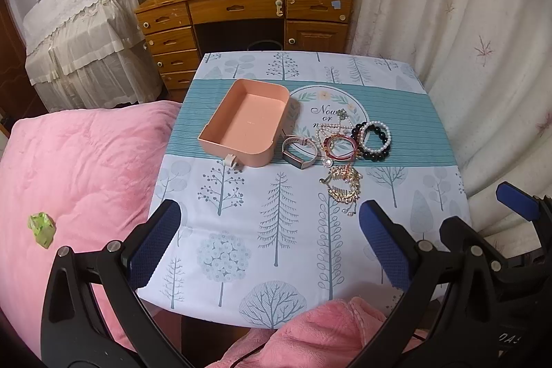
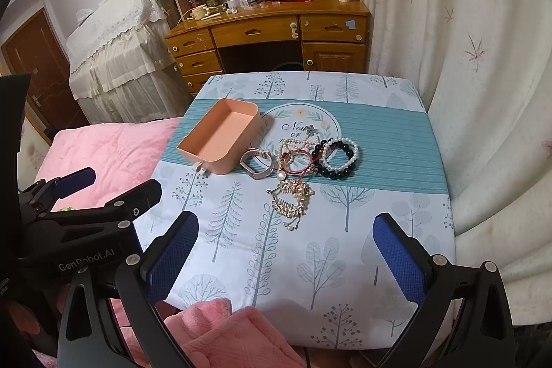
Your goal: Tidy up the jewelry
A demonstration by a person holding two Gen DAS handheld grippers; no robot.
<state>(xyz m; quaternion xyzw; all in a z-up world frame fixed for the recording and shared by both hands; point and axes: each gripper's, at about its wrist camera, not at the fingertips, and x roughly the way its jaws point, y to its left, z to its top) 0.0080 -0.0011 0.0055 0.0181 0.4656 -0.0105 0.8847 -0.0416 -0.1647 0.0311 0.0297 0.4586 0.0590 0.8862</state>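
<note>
Jewelry lies in a loose heap just to the right of the pink tray (image 1: 243,119), which stands bare on the tree-printed tablecloth (image 1: 283,230) and serves as the landmark for everything else. Touching or nearly touching the tray's right wall is a grey-strapped watch (image 1: 299,151); further right comes a red bangle (image 1: 339,145) tangled with a pearl strand, then the black-and-pearl bead bracelets (image 1: 376,140) farthest from the tray. Nearer the camera than the bangle lie the gold hair combs (image 1: 343,183), one overlapping the other.

Both tools hover above the near edge of the cloth, well short of the pile. The left gripper (image 1: 269,244) has its blue pads spread wide with nothing between them, and the right gripper (image 2: 286,257) is likewise spread and empty — neither touches any piece.

To start well, I would take the outlying pieces first. The gold combs sit closest to the right gripper and look free of the strands above them, though fine chains trail from their lower edge, so a lift should be slow to see what follows. The watch is the natural first piece for the left tool, being right beside the tray — a short carry over the wall. Pinch across a rigid part, not a dangling chain. The bangle and pearl strand seem interlaced; whether they are truly knotted I cannot tell, so they are best left until the rest is cleared.
</note>
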